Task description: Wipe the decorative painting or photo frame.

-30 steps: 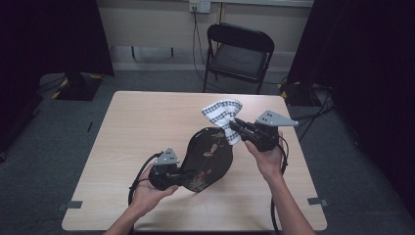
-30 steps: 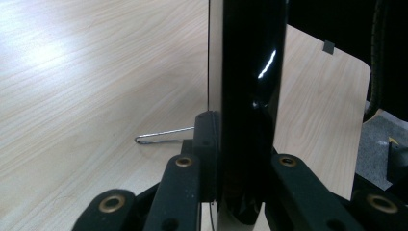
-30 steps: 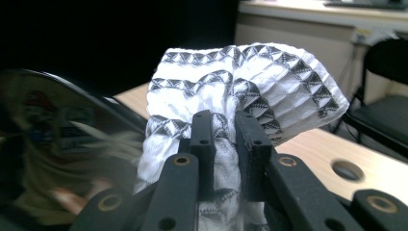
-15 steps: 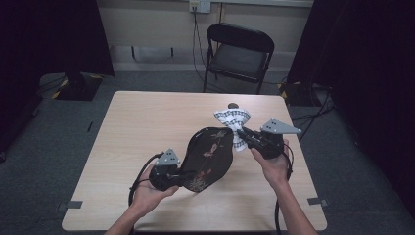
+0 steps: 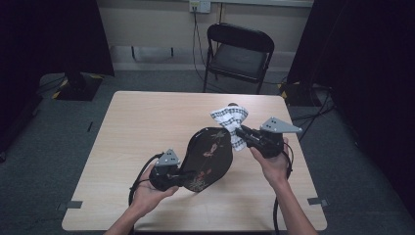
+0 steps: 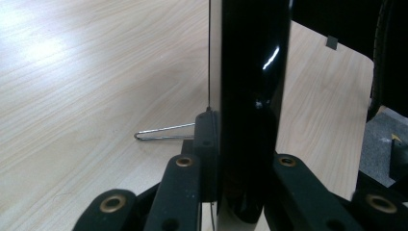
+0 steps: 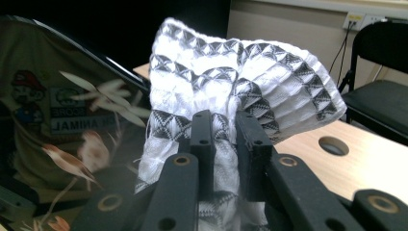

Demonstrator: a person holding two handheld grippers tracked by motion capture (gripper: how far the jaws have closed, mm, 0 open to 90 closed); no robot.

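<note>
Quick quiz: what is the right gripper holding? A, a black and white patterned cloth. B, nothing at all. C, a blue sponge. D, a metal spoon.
A: in the right gripper view the right gripper has its jaws pinched on the patterned cloth, held against the black tray.

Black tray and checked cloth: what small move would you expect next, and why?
Probably a short wipe: the right gripper drags the checked cloth down across the black tray. The left gripper clamps the tray's lower edge and holds it tilted above the table, glossy decorated face toward the cloth. The cloth is pinched between the right jaws at the tray's upper edge.
</note>
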